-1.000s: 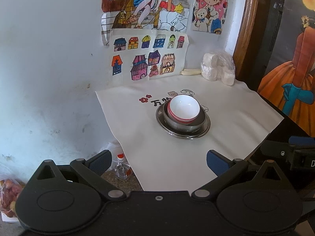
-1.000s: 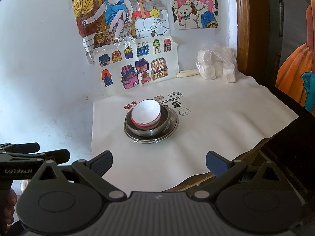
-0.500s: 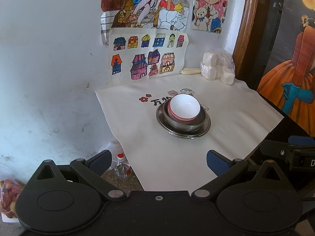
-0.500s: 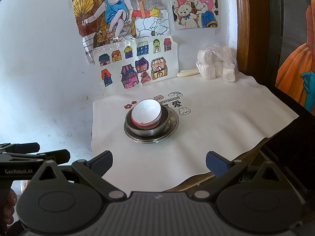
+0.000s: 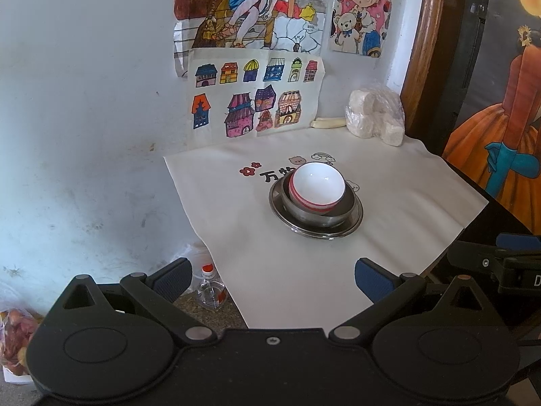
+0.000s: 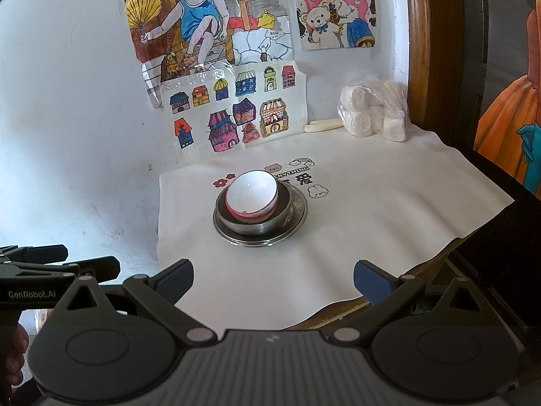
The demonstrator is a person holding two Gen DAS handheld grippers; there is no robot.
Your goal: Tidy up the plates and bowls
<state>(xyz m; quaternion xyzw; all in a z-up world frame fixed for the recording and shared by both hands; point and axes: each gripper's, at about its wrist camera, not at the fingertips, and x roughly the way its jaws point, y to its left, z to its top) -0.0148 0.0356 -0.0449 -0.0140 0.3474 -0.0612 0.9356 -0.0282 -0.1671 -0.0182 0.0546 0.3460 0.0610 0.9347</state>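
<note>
A white bowl with red stripes (image 5: 318, 187) sits tilted inside a steel bowl (image 5: 324, 215), which rests on a steel plate (image 5: 353, 225) in the middle of the white cloth. The same stack shows in the right wrist view: white bowl (image 6: 252, 196), steel bowl (image 6: 257, 225), steel plate (image 6: 297, 213). My left gripper (image 5: 272, 279) is open and empty, held back from the cloth's near edge. My right gripper (image 6: 273, 279) is open and empty, also short of the stack.
A white printed cloth (image 5: 405, 203) covers the dark table. A bag of white rolls (image 5: 375, 116) and a pale stick (image 5: 328, 122) lie at the back by the wall. A small bottle (image 5: 211, 292) stands on the floor left of the table.
</note>
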